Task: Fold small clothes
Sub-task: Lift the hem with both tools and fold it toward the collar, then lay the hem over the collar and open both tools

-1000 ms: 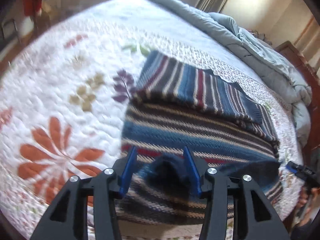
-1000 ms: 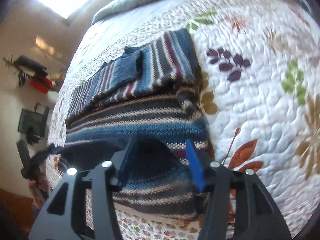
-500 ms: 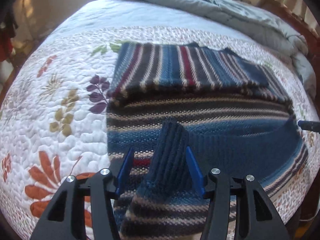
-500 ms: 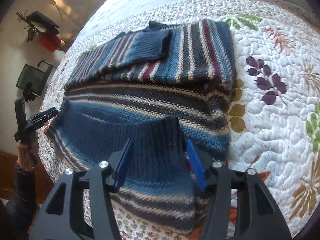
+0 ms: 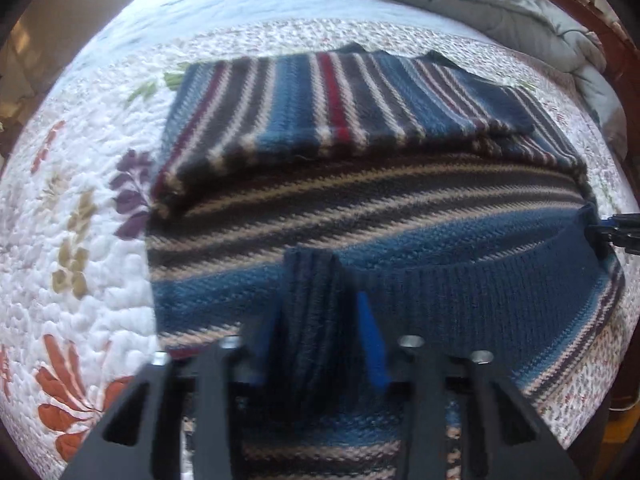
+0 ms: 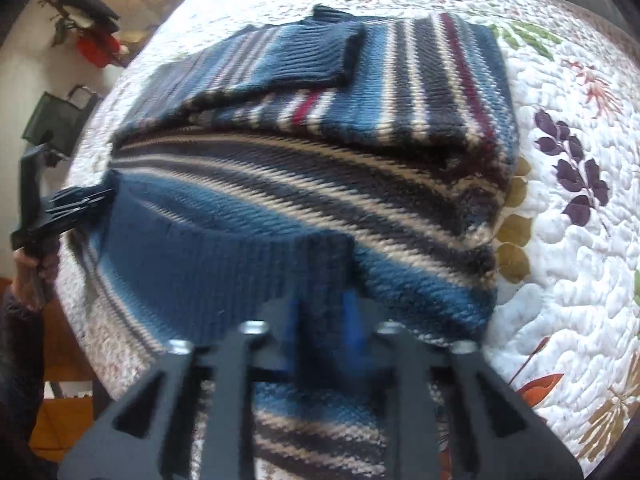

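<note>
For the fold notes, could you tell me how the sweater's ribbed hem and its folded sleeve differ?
The ribbed hem is plain dark blue and pinched by both closing grippers, left gripper and right gripper; the folded sleeve is striped, lying flat and untouched. Both belong to one knit sweater.

Bare quilt lies open beside the sweater; bunched duvet blocks beyond.

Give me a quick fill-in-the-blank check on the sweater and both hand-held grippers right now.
1. The striped sweater lies on a floral ____.
2. The left hand-held gripper is closing on the sweater's ribbed dark blue ____.
3. The right hand-held gripper has ____ between its fingers.
4. The folded-in sleeve cuff rests on ____ of the sweater.

Missing: quilt; hem; knit fabric; top
</note>
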### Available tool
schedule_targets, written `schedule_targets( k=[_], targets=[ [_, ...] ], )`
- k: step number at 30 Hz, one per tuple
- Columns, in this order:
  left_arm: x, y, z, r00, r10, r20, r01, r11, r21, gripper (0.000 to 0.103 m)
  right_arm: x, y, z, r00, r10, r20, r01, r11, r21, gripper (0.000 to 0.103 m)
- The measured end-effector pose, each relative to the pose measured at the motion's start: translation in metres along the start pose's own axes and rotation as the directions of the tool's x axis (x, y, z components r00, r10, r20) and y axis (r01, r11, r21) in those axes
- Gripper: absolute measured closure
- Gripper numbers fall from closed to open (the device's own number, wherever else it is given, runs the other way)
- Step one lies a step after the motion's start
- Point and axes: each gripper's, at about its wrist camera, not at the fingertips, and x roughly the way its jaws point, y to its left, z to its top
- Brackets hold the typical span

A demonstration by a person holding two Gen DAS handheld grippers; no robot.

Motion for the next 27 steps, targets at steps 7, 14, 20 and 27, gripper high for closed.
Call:
schedule_targets(
  k=[7,14,20,27],
  targets=[
    [-0.036,-0.009,-0.010,0.996,-0.010,0.093,0.009,1.000,0.017,0.090,-0.039,0.010,-0.011,0.995,0.017,0.098,-0.013,0.999,-0.040,0.093],
    [-0.069,-0.001,0.039,0.977,0.027,0.210,-0.012,0.997,-0.074,0.090,-0.079,-0.003,0.035,0.980,0.000,0.197,-0.005,1.000,0.025,0.094],
    [-0.074,0.006,0.125,0.953,0.088,0.289,-0.056,0.992,-0.117,0.090,-0.098,-0.018,0.114,0.965,-0.053,0.258,0.032,0.996,0.085,0.094],
    [-0.032,0.014,0.205,0.946,0.169,0.276,-0.131,0.980,-0.150,0.090,-0.072,-0.043,0.196,0.958,-0.138,0.253,0.100,0.983,0.156,0.094]
  ],
)
